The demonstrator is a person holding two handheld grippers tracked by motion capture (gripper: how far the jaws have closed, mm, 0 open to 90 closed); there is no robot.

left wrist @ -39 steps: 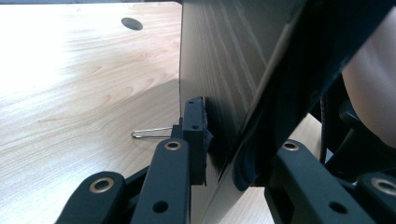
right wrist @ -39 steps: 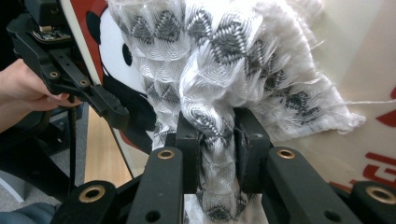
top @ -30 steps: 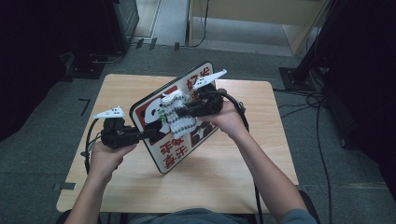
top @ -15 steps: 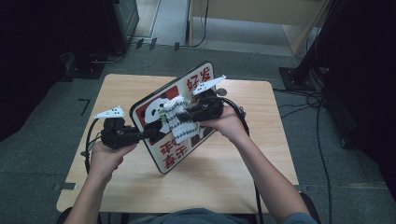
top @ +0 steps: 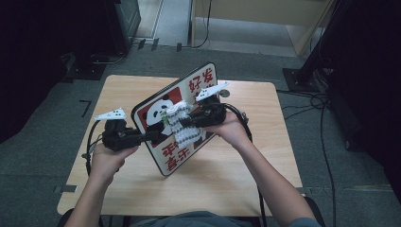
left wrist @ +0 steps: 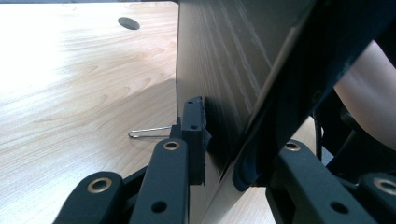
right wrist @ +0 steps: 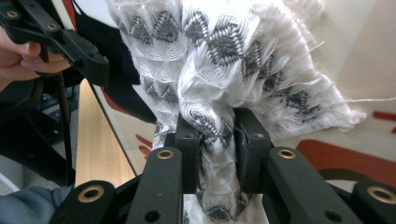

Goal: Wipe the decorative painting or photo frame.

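A sign board (top: 165, 156) with a panda picture and red characters stands tilted on the wooden table (top: 217, 179). My left gripper (top: 152, 136) is shut on its left edge; the left gripper view has the board's wood-grain back (left wrist: 224, 60) clamped between the jaws. My right gripper (top: 182, 124) is shut on a white and grey woven cloth (top: 182, 126), pressing it against the board's face over the panda. In the right gripper view the bunched cloth (right wrist: 219, 60) fills the space between the jaws, with the left gripper (right wrist: 100, 63) at upper left.
A thin wire clip (left wrist: 149, 133) lies on the table behind the board. A cable hole (left wrist: 129, 22) is cut in the tabletop. Cables (top: 326, 142) run over the grey floor to the right. Dark equipment stands past the table's far side.
The right gripper has carried the cloth a little up and left across the board's face. The left gripper and board stay where they were.
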